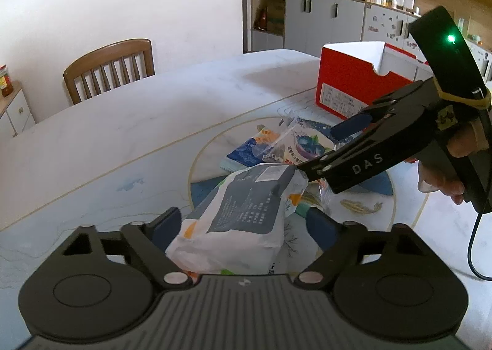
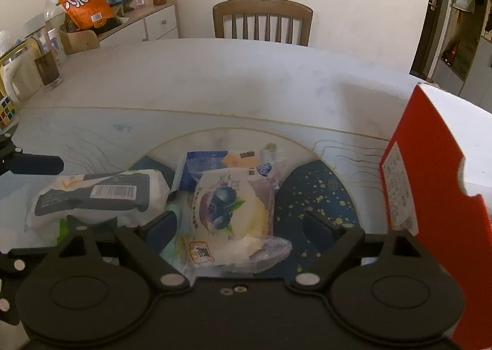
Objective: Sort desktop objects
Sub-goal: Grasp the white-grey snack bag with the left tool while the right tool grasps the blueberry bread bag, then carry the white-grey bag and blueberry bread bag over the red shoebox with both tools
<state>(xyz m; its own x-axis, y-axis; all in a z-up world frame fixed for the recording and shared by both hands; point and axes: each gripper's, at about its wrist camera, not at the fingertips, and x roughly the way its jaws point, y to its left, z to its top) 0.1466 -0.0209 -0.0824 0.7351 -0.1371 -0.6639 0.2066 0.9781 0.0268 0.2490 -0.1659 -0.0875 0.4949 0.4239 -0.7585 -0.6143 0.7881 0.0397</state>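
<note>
On the counter (image 2: 215, 79), both tools stand released, the left tool (image 1: 243, 228) around the white packet (image 1: 246, 211) and the right tool (image 2: 240, 227) around the blueberry packet (image 2: 230, 211), so closing and lifting toward the red box (image 2: 430, 196) seems next.

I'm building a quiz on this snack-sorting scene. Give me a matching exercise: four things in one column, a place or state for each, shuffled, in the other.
1. grey-and-white packet
2. blueberry packet
3. red box
4. wooden chair

A. behind the table's far edge
B. between the open left tool's fingers
C. upright at the right of the table
D. between the open right tool's fingers

Pairs: 1-B, 2-D, 3-C, 4-A
</note>
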